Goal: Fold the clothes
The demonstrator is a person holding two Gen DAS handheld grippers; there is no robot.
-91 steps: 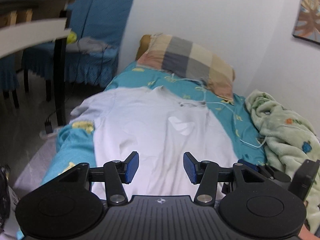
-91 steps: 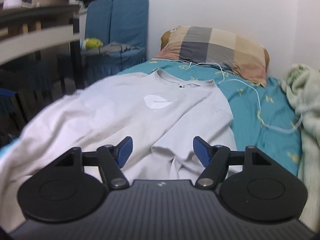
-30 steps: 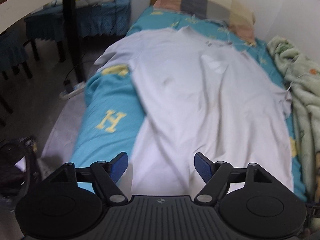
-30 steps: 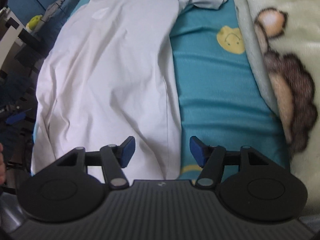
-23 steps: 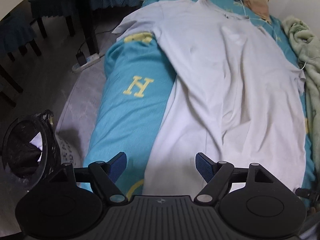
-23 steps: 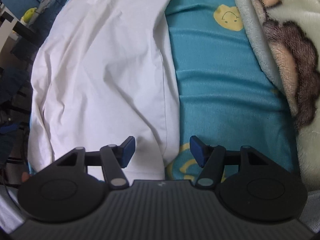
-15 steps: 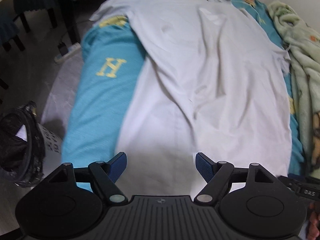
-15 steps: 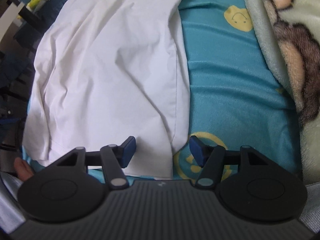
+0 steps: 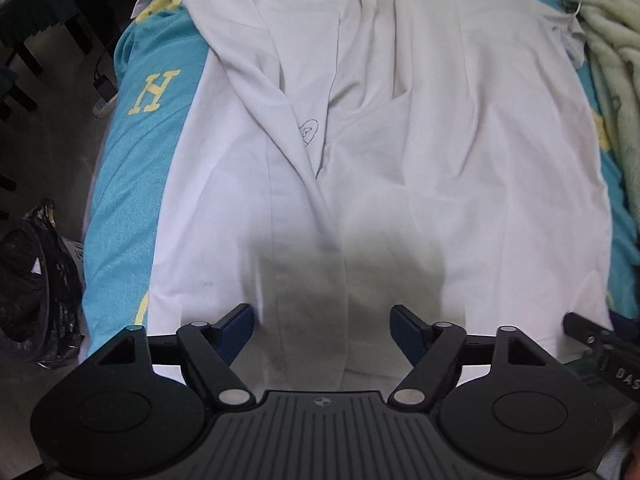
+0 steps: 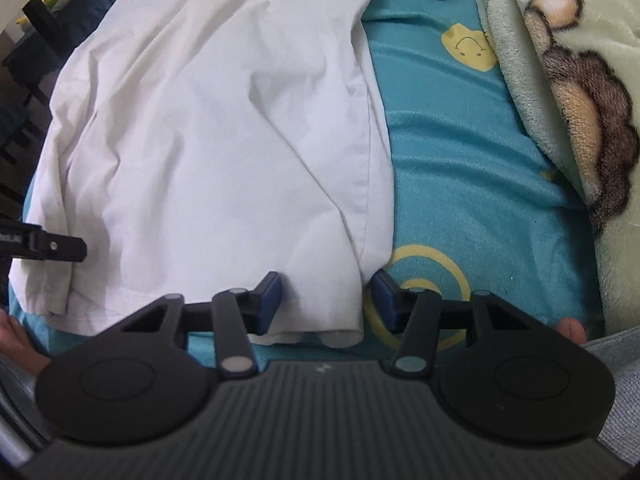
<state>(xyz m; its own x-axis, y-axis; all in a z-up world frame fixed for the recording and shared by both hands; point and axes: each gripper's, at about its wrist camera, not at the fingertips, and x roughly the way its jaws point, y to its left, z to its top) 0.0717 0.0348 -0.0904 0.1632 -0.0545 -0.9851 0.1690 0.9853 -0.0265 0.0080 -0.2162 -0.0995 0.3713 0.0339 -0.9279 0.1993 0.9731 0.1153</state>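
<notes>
A white T-shirt [image 9: 400,160] lies spread face up on the bed, its hem toward me. My left gripper [image 9: 322,322] points straight down over the left part of the hem. Its jaws are closing, with flat cloth under the gap and the pads clear of it. My right gripper [image 10: 326,298] hovers at the shirt's [image 10: 224,140] bottom right corner. Its jaws are closing too, with that corner bunched between the blue pads but not pinched. The right gripper's tip [image 9: 596,340] shows at the edge of the left wrist view, and the left gripper's tip [image 10: 48,246] in the right wrist view.
A teal sheet [image 10: 460,152] with yellow prints covers the bed. A green fleece blanket [image 10: 572,80] is heaped along the right side. On the floor to the left stand a black bin bag [image 9: 24,280], a power strip [image 9: 105,100] and dark chair legs [image 9: 24,56].
Both grippers have tipped down and sunk toward the shirt's hem. The left one slid right over the cloth. The right one reached the bottom corner and its jaws have narrowed.
</notes>
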